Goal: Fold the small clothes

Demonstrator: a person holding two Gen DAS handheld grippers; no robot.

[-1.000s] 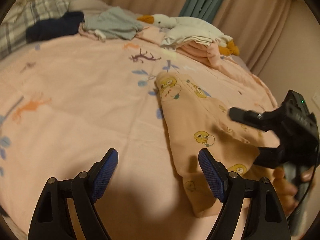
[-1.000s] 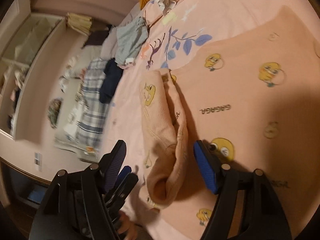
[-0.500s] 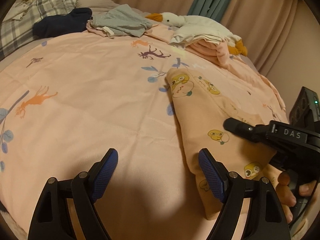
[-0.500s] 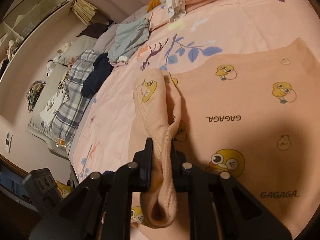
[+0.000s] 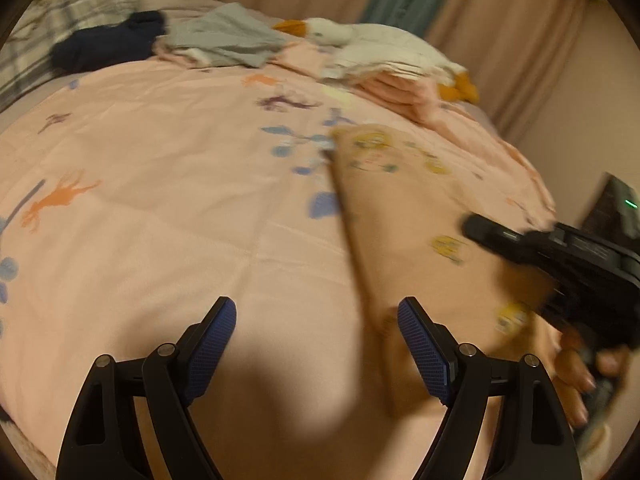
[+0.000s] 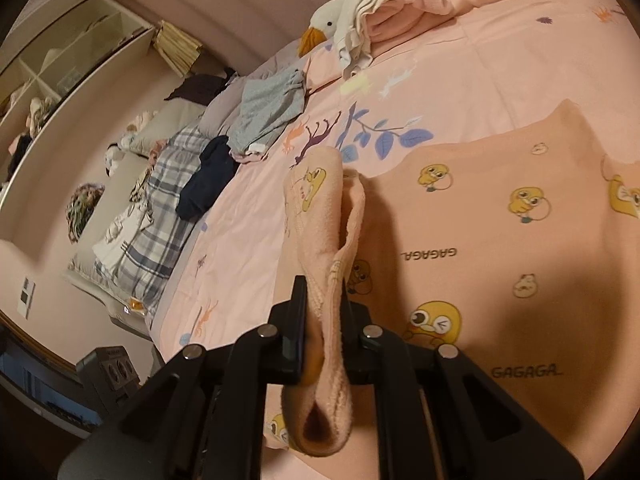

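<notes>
A bed [image 5: 160,200] covered in a pink quilt [image 6: 460,64] printed with leaves and small animals fills both views. Everything below is placed relative to the goose [image 5: 360,40], a white plush toy with an orange beak lying at the far side of the bed.

A peach garment [image 6: 500,248] with yellow duck prints and the word GAGAGA lies spread flat on the quilt, nearer than the goose. Its left edge is lifted and doubled into a thick fold [image 6: 320,248] that rises off the rest of the cloth.

Left of the goose lies a grey garment [image 5: 228,40], and further left a navy one [image 5: 108,44], touching a plaid cloth [image 5: 60,12] by the pillows. White and pink clothes [image 6: 384,4] are draped over and against the goose's body.

The right hand-held gripper [image 6: 326,320] is clamped on the fold, its jaws pressed together with the cloth bulging out below them. In the left view it [image 5: 560,256] reaches over the garment from the right, blurred.

The left hand-held gripper [image 5: 316,344] hangs above the quilt, nearer than the goose, jaws wide apart with nothing between them. Its blue right pad [image 5: 424,352] is just beside the garment's near left edge.
</notes>
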